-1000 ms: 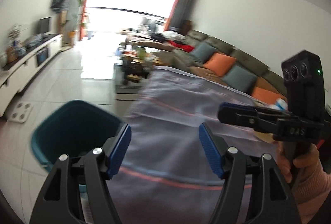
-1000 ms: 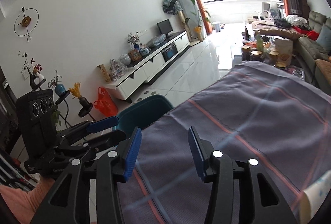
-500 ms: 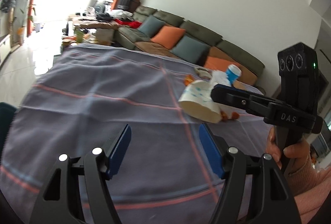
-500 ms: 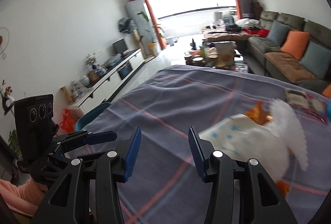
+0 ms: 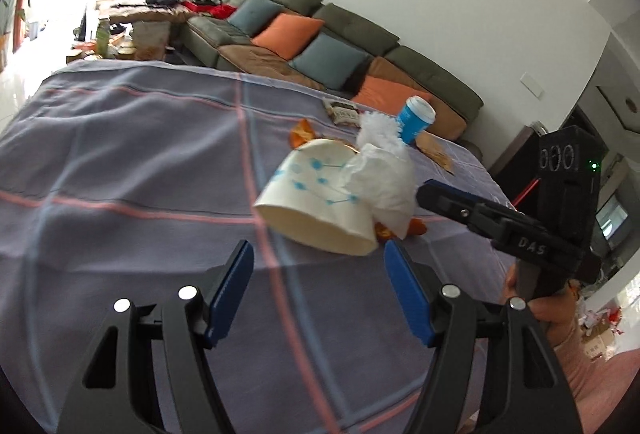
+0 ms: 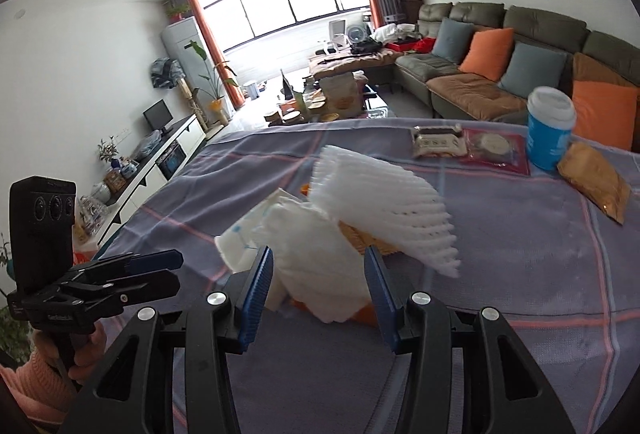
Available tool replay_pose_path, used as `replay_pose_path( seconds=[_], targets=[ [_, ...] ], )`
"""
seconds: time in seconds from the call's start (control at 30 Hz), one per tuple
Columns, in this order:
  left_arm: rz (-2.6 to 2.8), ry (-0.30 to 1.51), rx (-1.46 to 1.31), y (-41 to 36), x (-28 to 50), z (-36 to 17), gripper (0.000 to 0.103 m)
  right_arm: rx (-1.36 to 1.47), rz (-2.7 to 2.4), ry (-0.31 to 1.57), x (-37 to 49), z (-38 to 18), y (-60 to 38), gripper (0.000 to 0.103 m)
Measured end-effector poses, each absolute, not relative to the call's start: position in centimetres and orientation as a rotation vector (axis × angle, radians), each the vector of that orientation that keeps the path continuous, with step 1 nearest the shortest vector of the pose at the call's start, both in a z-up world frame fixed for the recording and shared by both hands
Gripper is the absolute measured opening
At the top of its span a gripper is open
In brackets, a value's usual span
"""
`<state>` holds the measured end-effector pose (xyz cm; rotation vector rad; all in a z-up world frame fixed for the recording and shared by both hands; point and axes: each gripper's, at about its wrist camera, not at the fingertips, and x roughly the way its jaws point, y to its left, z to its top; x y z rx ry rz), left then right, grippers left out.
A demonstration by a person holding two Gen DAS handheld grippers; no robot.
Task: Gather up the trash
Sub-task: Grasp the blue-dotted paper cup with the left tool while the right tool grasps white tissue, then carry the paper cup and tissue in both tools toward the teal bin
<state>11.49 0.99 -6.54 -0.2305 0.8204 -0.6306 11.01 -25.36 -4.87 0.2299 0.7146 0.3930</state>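
A pile of trash lies on the striped grey tablecloth (image 5: 140,153): a tipped paper bowl (image 5: 316,205), a crumpled white tissue (image 5: 380,177), a white foam net (image 5: 378,125) and orange wrappers (image 5: 302,131). My left gripper (image 5: 318,258) hovers open just short of the bowl's rim. My right gripper (image 6: 316,262) is open, its blue fingers either side of the tissue (image 6: 312,250) with gaps showing, the foam net (image 6: 384,209) just beyond. From the left wrist view its tips (image 5: 432,193) sit at the tissue's right side. Each gripper is held by a hand in a pink sleeve.
At the table's far side stand a blue lidded cup (image 6: 550,129), a golden packet (image 6: 592,177), a red packet (image 6: 494,149) and a snack pack (image 6: 438,141). A sofa (image 6: 480,89) with cushions is behind, and a TV cabinet (image 6: 168,153) runs along the left wall.
Both views have swung from the teal bin and the table's edge to the trash pile, which now sits close in front of both grippers. Neither gripper's jaw gap has changed.
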Motion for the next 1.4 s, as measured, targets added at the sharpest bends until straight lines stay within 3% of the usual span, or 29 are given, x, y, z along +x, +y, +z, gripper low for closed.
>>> replay_pose_path(
  seconds=[0.3,0.43,0.6,0.7,0.9,1.4],
  targets=[
    [-0.677,0.908,-0.296,-1.8,13.9,-8.1,0.069,0.262,0.412,0.731,11.8,-6.2,-26.1,0.048],
    [-0.684,0.931,-0.369,-2.0,15.3,-8.7,0.065,0.273,0.427,0.74,12.0,-6.5,-26.2,0.041],
    [-0.69,0.964,-0.436,-1.7,16.6,-9.9,0.032,0.272,0.443,0.744,11.7,-6.4,-26.0,0.024],
    [-0.704,0.961,-0.452,-1.4,16.6,-10.1,0.025,0.268,0.449,0.738,11.4,-6.2,-26.1,0.015],
    [-0.697,0.918,-0.428,-0.9,15.9,-9.5,0.009,0.263,0.466,0.724,10.7,-5.5,-25.9,0.01],
    [-0.597,0.827,-0.35,4.6,11.4,-6.9,0.007,0.219,0.592,0.688,9.3,-3.3,-22.2,0.009]
  ],
)
